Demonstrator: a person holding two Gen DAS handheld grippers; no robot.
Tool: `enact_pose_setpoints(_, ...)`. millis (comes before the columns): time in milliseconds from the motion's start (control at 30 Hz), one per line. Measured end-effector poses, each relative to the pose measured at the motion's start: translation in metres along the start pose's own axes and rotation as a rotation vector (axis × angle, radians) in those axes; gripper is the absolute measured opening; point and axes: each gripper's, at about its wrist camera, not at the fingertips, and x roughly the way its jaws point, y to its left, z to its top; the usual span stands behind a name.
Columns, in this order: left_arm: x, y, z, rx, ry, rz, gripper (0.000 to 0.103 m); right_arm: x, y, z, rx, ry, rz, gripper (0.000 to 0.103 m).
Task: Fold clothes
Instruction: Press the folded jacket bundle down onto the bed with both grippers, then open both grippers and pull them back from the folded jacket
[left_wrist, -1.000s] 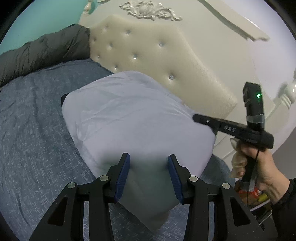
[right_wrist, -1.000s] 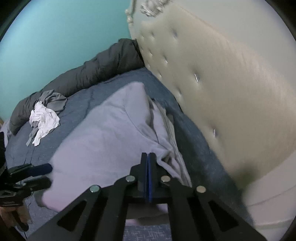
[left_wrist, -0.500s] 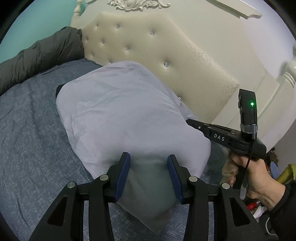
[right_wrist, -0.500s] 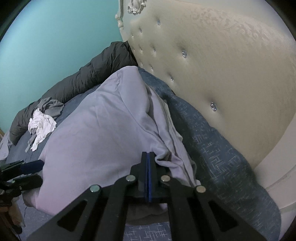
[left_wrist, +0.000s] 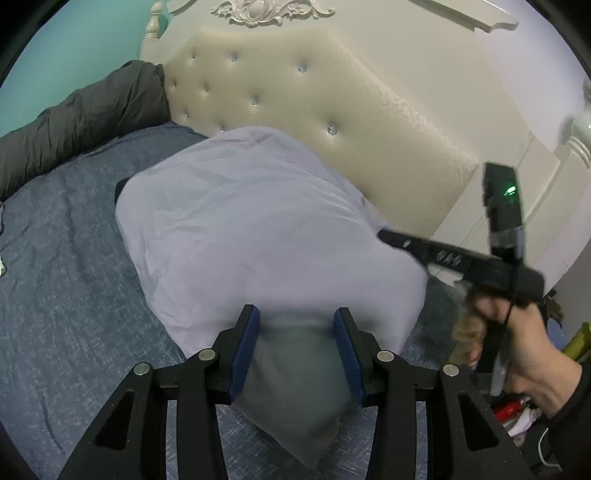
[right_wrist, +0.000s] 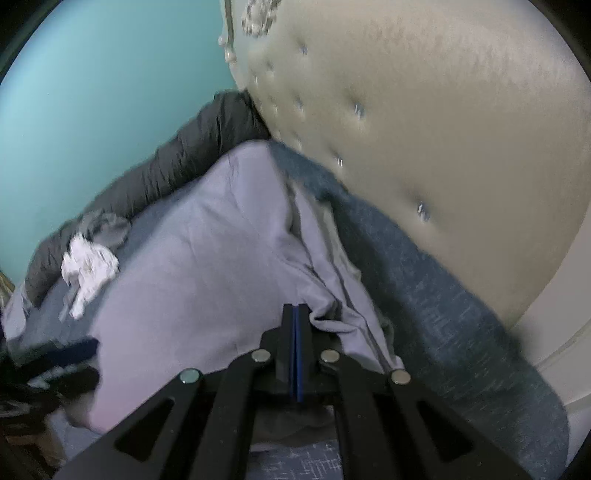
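A pale lilac garment lies folded in a thick stack on the blue bed, close to the headboard; it also shows in the right wrist view. My left gripper is open, its jaws astride the garment's near corner, which bunches between them. My right gripper is shut at the garment's right edge; whether it pinches a fold there is hidden. It also shows in the left wrist view, held by a hand at the garment's right side.
A cream tufted headboard rises right behind the garment. A dark grey duvet lies rolled along the far side. A crumpled white and grey clothes pile sits further down the bed. The bed's edge with clutter is at right.
The right gripper has moved along the garment's right edge toward the headboard, staying shut. The left gripper stays open over the near corner, and its view has shifted slightly.
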Motion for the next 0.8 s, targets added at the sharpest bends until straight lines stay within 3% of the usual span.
enact_pose_setpoints(367,-0.024,0.003,0.010,-0.032,-0.014,0.013,0.046,-0.041,0.012,0.017,0.029,-0.064,-0.036,0.001)
enact_pose_setpoints(800,-0.077,0.001,0.013,-0.062,-0.060,0.031,0.047,-0.087,0.046,0.020,0.024,-0.105,-0.057,0.002)
